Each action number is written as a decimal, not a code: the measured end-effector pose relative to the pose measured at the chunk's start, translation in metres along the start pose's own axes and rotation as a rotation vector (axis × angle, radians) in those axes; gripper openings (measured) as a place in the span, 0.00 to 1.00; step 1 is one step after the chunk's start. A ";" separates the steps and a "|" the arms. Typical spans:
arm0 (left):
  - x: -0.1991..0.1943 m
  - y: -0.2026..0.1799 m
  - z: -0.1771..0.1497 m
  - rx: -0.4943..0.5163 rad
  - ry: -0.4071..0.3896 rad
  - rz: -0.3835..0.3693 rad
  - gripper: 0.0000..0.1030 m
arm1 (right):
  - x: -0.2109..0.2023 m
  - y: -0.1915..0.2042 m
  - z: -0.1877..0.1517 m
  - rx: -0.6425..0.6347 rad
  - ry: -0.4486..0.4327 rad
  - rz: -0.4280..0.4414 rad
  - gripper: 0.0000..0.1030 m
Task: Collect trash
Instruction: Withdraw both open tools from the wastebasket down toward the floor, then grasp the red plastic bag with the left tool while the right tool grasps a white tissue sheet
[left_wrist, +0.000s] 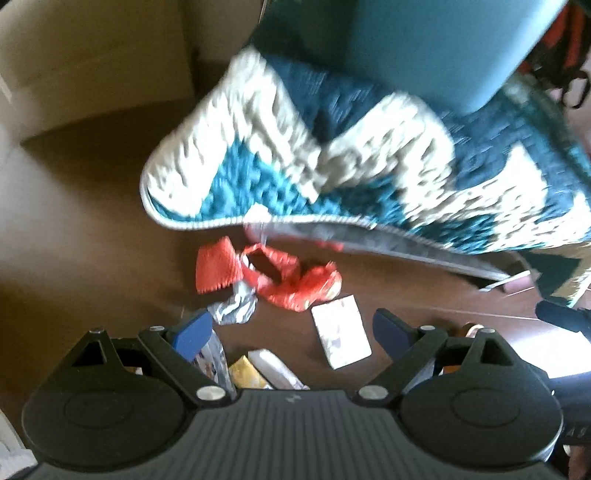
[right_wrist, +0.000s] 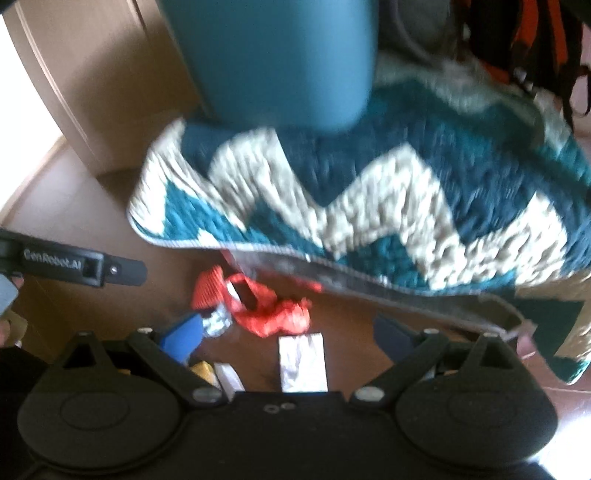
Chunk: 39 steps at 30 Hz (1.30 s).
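Observation:
Trash lies on the brown floor in front of a rug. A crumpled red wrapper (left_wrist: 291, 282) (right_wrist: 273, 314) is in the middle, with a red netted piece (left_wrist: 216, 267) (right_wrist: 208, 291) to its left and a silver foil scrap (left_wrist: 234, 308) (right_wrist: 218, 323) below that. A white card (left_wrist: 341, 336) (right_wrist: 303, 363) lies flat nearer me. A yellow packet (left_wrist: 247, 373) (right_wrist: 203, 369) and a white piece (left_wrist: 275, 369) (right_wrist: 227, 374) lie closest. My left gripper (left_wrist: 291, 332) is open and empty above them. My right gripper (right_wrist: 288, 334) is open and empty too.
A teal and white zigzag rug (left_wrist: 369, 166) (right_wrist: 369, 199) lies beyond the trash, its front edge lifted. A teal bin (left_wrist: 436, 48) (right_wrist: 273, 59) stands on it. A tan cabinet (left_wrist: 85, 62) is at the left. The left gripper's body (right_wrist: 74, 267) shows at the right view's left edge.

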<state>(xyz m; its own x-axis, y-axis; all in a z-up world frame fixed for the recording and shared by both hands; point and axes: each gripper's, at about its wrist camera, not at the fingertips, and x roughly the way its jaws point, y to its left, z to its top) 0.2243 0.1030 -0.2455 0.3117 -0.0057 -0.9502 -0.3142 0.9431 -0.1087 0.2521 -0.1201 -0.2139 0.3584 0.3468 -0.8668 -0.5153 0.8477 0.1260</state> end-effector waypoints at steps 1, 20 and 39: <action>0.010 0.000 0.001 -0.004 0.013 0.003 0.92 | 0.010 -0.002 -0.003 -0.007 0.015 -0.004 0.96; 0.227 -0.043 0.021 0.127 0.236 0.056 0.92 | 0.210 -0.010 -0.063 -0.031 0.318 0.034 0.94; 0.346 -0.076 0.013 0.298 0.236 0.110 0.80 | 0.326 -0.017 -0.123 -0.180 0.422 0.058 0.86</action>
<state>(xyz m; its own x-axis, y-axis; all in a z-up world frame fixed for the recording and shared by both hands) 0.3680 0.0334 -0.5621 0.0648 0.0571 -0.9963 -0.0491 0.9973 0.0540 0.2823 -0.0711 -0.5582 -0.0038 0.1661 -0.9861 -0.6655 0.7356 0.1265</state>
